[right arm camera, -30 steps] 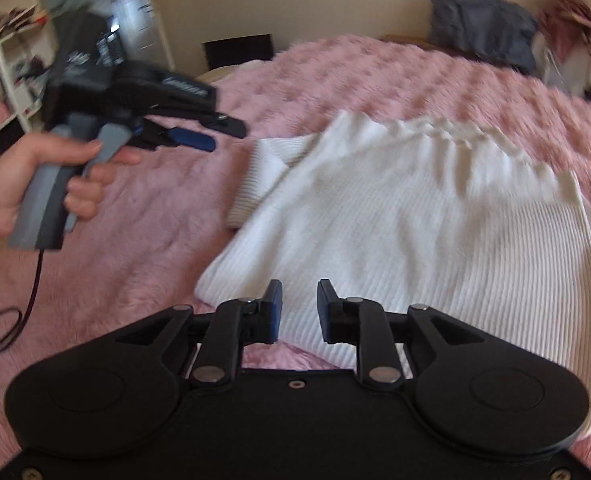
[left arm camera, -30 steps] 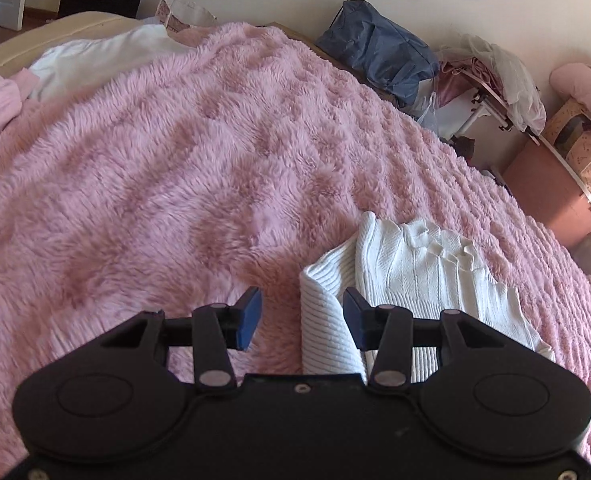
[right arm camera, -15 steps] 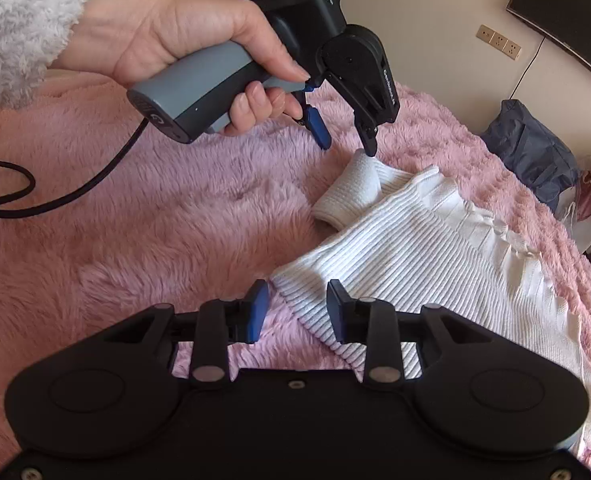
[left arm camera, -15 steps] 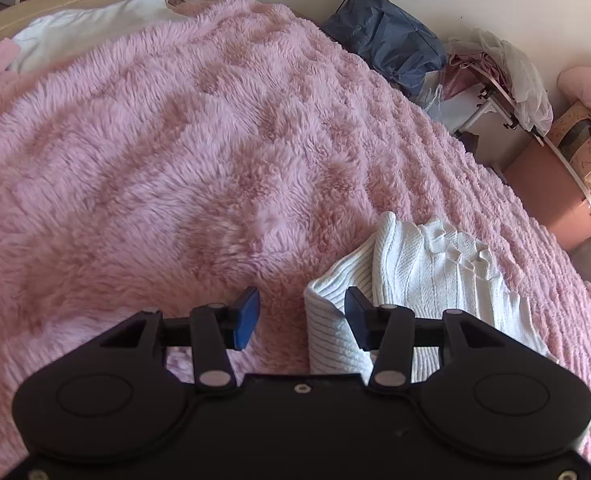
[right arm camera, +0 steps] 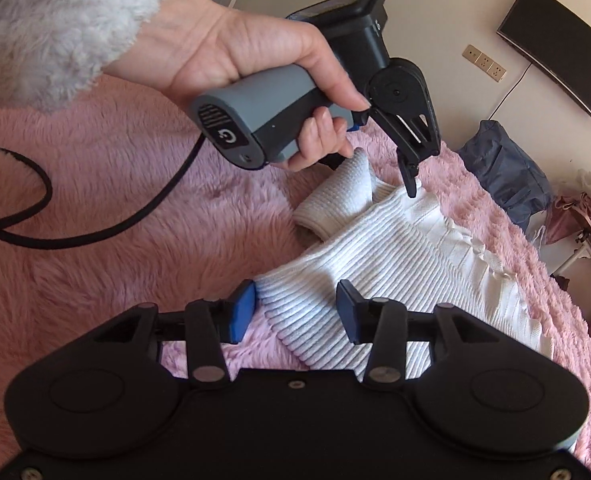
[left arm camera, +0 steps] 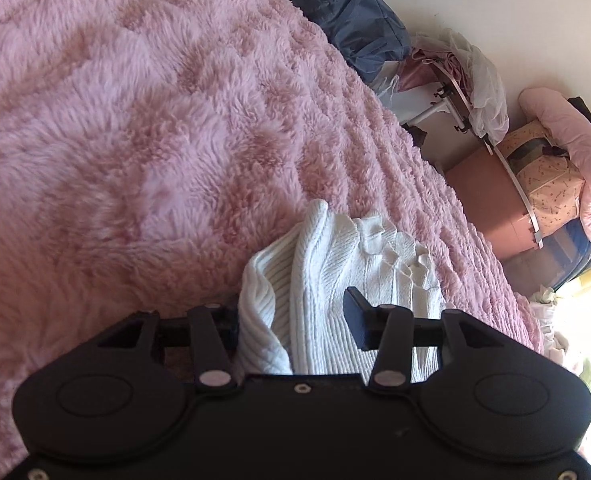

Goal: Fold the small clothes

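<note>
A white ribbed sweater (right arm camera: 407, 264) lay on the fluffy pink blanket (left arm camera: 135, 128) covering the bed. The left gripper (left arm camera: 295, 312) straddled the garment's folded sleeve end; its jaws had just been closing, the knit bunched between them, though a real pinch could not be confirmed. The right gripper (right arm camera: 295, 308) stood parted over the sweater's near corner, its jaws having just been opening, with ribbed cloth between the pads but not pressed

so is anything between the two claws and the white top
Nothing visible. The white ribbed top lies bare on the pink blanket, its near corner already between the right claw's open jaws and its sleeve end between the left claw's.
</note>
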Demonstrator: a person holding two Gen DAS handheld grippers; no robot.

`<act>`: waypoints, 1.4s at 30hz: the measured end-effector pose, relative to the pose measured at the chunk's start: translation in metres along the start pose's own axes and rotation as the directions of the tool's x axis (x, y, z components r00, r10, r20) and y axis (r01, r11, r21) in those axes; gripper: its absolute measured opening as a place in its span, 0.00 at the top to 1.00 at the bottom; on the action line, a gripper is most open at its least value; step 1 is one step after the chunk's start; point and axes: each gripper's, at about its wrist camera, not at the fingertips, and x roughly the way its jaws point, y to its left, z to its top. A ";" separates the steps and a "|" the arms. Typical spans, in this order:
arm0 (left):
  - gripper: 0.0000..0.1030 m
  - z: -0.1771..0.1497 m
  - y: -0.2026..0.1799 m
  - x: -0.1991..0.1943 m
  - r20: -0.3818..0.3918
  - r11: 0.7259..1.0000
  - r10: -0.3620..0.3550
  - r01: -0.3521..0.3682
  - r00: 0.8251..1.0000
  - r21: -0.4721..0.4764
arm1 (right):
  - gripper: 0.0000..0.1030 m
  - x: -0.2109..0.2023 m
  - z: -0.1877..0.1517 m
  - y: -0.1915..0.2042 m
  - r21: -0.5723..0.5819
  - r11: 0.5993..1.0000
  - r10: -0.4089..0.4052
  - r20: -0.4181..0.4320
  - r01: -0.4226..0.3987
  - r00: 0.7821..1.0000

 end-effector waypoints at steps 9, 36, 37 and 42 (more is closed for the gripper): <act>0.92 0.000 0.000 -0.003 -0.002 1.000 -0.021 0.021 1.000 -0.023 | 0.86 -0.010 0.002 -0.008 0.112 0.993 0.045 0.008 -0.046 0.999; 0.94 -0.020 -0.235 0.055 -0.103 0.979 -0.119 0.134 0.988 0.155 | 0.89 -0.119 -0.063 -0.152 0.518 0.844 -0.183 0.040 0.136 0.982; 0.94 -0.025 -0.239 0.063 -0.112 0.979 -0.116 0.133 0.987 0.157 | 0.89 -0.119 -0.070 -0.157 0.538 0.832 -0.181 0.030 0.137 0.983; 0.94 -0.053 -0.260 0.110 -0.163 0.974 -0.072 0.105 0.984 0.200 | 0.89 -0.115 -0.104 -0.175 0.621 0.770 -0.175 -0.018 0.148 0.984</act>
